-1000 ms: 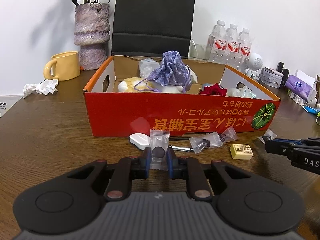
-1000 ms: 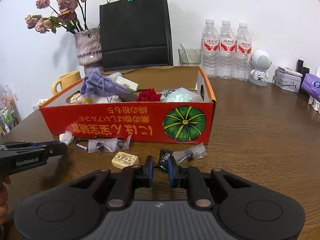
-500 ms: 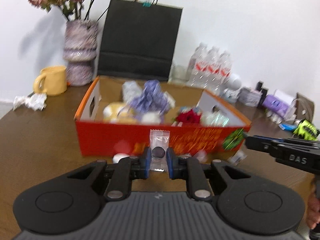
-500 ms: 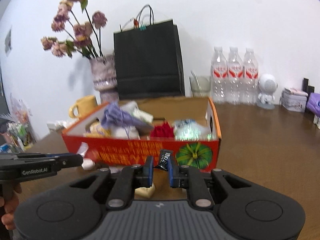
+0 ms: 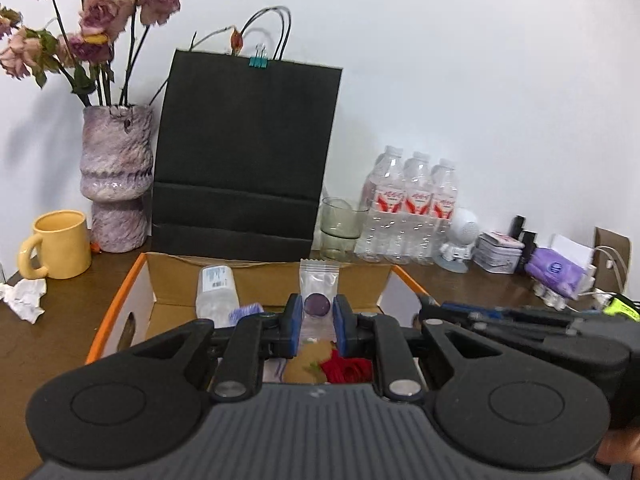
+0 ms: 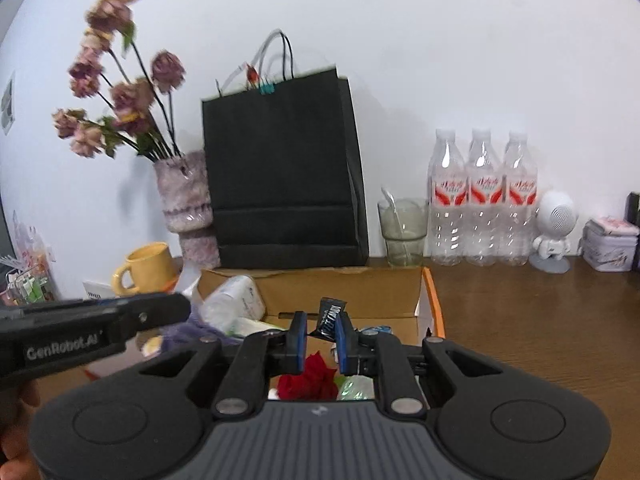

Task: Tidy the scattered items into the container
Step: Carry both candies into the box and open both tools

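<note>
Above the open cardboard box (image 5: 168,280), our left gripper (image 5: 314,317) pinches a clear sachet (image 5: 318,286) holding a dark disc; our right gripper (image 6: 320,334) pinches a black wrapper (image 6: 330,317).

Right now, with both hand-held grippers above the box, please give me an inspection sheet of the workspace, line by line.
Surface: brown wooden table, bare to the right of the box.
Job's things: cardboard box with orange rim, open, holding a red rose, a plastic bottle and purple cloth.
Clutter: yellow mug, crumpled paper, vase of dried flowers, black paper bag, glass, three water bottles, white figurine, tin.
Grippers: left hand-held gripper shut on clear sachet; right hand-held gripper shut on black packet; both above the box.
Cables: white cable at far right.
Surroundings: white wall.
</note>
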A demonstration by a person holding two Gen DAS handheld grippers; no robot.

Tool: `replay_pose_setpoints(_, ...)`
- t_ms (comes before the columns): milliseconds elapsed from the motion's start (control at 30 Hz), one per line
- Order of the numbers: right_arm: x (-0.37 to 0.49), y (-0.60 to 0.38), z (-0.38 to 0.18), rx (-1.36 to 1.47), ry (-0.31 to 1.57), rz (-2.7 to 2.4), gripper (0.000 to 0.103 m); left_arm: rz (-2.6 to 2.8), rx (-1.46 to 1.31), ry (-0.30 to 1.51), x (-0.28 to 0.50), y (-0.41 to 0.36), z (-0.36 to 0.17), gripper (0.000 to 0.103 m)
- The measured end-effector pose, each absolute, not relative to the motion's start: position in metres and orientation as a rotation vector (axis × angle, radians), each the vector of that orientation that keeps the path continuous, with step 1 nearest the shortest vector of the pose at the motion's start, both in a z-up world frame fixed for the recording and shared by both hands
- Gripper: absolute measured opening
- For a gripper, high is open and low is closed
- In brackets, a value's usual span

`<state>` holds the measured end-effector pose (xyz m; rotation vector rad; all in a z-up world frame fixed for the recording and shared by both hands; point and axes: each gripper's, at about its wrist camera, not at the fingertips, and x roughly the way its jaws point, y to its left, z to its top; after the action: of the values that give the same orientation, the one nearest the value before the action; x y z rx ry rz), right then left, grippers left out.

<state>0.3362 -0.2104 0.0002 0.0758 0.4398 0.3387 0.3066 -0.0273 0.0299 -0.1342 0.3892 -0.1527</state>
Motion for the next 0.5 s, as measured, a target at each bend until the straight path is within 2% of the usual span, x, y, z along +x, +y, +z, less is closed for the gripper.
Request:
replay_pose_setpoints(400, 0.376, -0.208, -0.023, 0.042, 0.518, 0.346, 0.014, -0.077, -0.148, 0.446, 0.349, -0.022, 0.007, 0.018)
replay_pose_setpoints(467, 0.376, -0.206, -0.023, 0.031, 0.525, 0.349, 0.017, -0.074, -0.153, 0.454, 0.349, -0.02, 0.008, 0.023)
replay_pose_setpoints(500, 0.375, -0.205, -0.023, 0.028, 0.524, 0.349, 0.024, -0.079, -0.158, 0.457, 0.349, -0.019, 0.008, 0.044)
